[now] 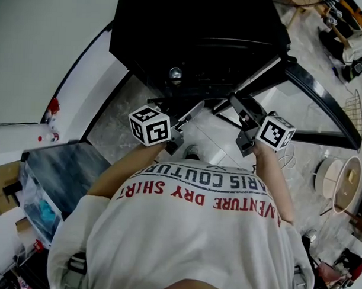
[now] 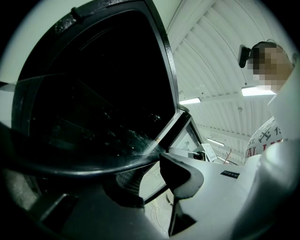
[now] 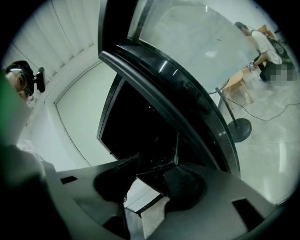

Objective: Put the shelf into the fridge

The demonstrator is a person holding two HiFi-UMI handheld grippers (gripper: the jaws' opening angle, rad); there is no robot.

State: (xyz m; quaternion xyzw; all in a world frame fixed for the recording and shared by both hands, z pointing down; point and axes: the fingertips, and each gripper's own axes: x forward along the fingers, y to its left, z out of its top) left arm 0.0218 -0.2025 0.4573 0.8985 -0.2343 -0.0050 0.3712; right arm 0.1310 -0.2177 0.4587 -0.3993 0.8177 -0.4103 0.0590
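Glass shelf held at the open mouth of the black fridge.

The left claw is pinching the shelf's dark rim at its left side. The pane lies roughly level in front of the person's chest. Its long axis runs side to side from one claw to the other, and its far edge points into the dark fridge interior. At the shelf's right side the right claw stands spread, with a shelf corner lying between its pads but not squeezed. Further right, the fridge's glass door hangs swung wide open.
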